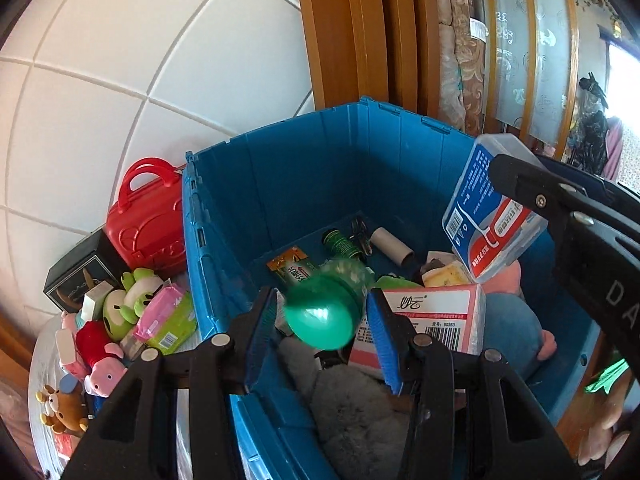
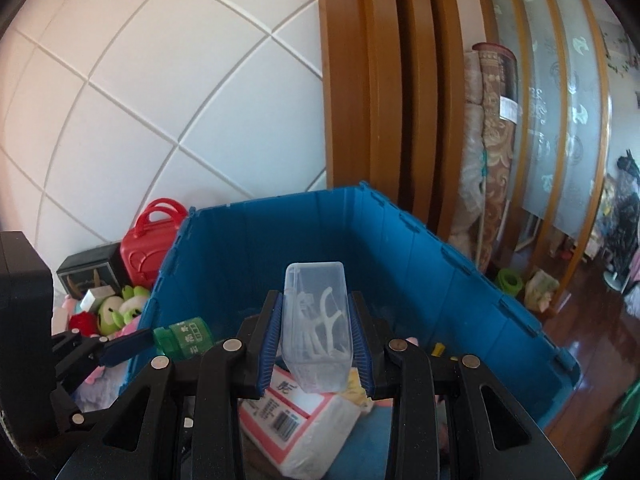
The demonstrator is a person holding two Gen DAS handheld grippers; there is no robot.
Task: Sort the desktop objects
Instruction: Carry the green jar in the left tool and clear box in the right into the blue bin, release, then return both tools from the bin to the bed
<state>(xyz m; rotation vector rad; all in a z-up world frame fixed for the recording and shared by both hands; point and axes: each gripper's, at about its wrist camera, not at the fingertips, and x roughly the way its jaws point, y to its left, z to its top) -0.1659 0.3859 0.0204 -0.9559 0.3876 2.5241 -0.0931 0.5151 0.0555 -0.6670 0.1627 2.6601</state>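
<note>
A blue plastic bin (image 1: 280, 176) holds several sorted items, among them a tissue pack (image 1: 436, 316), plush toys and a paper roll. My left gripper (image 1: 322, 320) hangs over the bin with its jaws wide apart; a small green bottle (image 1: 324, 312) is between them, blurred, touching neither pad. The bottle also shows in the right wrist view (image 2: 184, 338). My right gripper (image 2: 316, 340) is shut on a clear floss-pick box (image 2: 316, 324) above the bin (image 2: 420, 280). The box also shows in the left wrist view (image 1: 488, 208).
Left of the bin lie a red toy suitcase (image 1: 148, 216), a black box (image 1: 76, 280), green and pink plush toys (image 1: 120, 308), a pink-green packet (image 1: 164, 320) and a bear figure (image 1: 64, 408). White tiled wall behind; wooden door frame (image 2: 360, 80) at right.
</note>
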